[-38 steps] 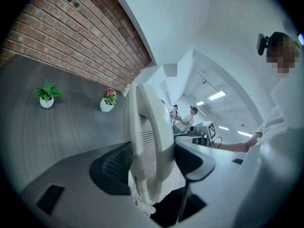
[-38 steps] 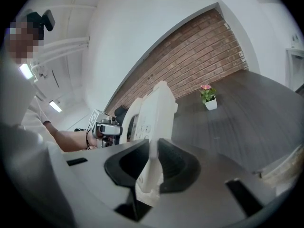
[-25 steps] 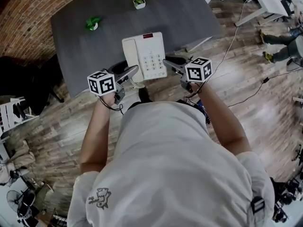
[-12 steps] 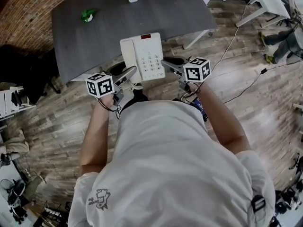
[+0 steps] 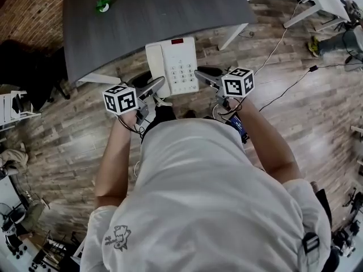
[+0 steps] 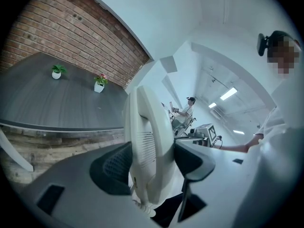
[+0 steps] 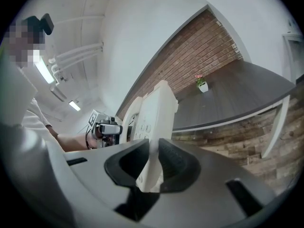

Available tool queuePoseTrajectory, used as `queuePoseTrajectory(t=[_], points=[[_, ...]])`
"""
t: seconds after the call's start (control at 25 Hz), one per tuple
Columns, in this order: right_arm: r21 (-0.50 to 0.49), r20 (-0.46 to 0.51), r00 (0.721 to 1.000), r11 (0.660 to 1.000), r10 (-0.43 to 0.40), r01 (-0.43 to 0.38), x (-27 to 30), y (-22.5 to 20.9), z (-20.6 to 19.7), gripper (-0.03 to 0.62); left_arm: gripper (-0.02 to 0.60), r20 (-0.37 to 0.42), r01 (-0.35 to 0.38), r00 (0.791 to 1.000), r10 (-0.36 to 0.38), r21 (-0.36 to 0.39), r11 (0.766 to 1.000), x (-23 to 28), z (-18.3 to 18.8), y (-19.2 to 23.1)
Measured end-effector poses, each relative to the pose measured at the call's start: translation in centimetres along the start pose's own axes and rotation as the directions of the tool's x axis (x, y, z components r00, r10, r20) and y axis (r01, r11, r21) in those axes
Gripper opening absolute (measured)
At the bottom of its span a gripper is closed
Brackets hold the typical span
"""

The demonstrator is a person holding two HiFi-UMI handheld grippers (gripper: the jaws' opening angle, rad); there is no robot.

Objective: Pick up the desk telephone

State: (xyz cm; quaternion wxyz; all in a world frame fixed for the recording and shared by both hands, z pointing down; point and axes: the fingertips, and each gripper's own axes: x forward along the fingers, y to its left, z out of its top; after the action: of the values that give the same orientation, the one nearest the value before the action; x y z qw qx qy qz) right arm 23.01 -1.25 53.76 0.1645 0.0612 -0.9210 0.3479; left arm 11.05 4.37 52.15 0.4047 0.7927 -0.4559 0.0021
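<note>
Left hand-held gripper point(image 5: 154, 87) and right hand-held gripper point(image 5: 204, 77) clamp the desk telephone point(image 5: 176, 64) (opposite sides).

telephone point(image 5: 173, 67): cream-white, red strip at top. desk point(image 5: 170, 10): dark grey, faint wood grain. left tool point(image 5: 161, 84), right tool point(image 5: 198, 74): grey, cubes with black-white square markers. floor point(image 5: 68, 146): brown planks. wall point(image 5: 34, 10): red-brown brick. shirt point(image 5: 215, 208): pale grey.

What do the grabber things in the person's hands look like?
The left hand-held gripper and the right hand-held gripper match: grey jaws, dark ribbed pads, a white cube with black square markers. Black cables hang near the wrists. Pale short sleeves.
</note>
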Motion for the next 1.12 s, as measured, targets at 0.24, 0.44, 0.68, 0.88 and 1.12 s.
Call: queuePoseTrajectory(t=[0.24, 0.44, 0.68, 0.88, 1.12], points=[[-0.001, 0.001, 1.000, 1.000, 0.019, -0.019, -0.5, 1.1, -0.1, 0.072, 0.293, 0.007, -0.018, 1.000, 0.018, -0.016, 1.000, -0.9, -0.3, -1.1], [-0.013, 0.018, 0.999, 0.999, 0.040, -0.040, -1.1, 1.8, 0.4, 0.072, 0.293, 0.029, -0.036, 0.999, 0.036, -0.017, 0.999, -1.5, -0.2, -2.1], [-0.041, 0.051, 0.997, 0.997, 0.065, -0.063, -1.1, 2.9, 1.1, 0.072, 0.291, 0.065, -0.055, 0.996, 0.055, -0.003, 0.998, -2.6, 0.3, -2.9], [-0.051, 0.045, 0.995, 0.995, 0.084, -0.081, -0.7, 3.0, 1.1, 0.072, 0.291, 0.081, -0.069, 0.994, 0.069, -0.004, 0.998, -3.0, 0.3, -2.8], [-0.055, 0.034, 0.995, 0.995, 0.090, -0.088, 0.0, 3.9, 1.1, 0.071, 0.291, 0.087, -0.074, 0.993, 0.076, -0.023, 0.997, -4.2, 0.1, -2.5]])
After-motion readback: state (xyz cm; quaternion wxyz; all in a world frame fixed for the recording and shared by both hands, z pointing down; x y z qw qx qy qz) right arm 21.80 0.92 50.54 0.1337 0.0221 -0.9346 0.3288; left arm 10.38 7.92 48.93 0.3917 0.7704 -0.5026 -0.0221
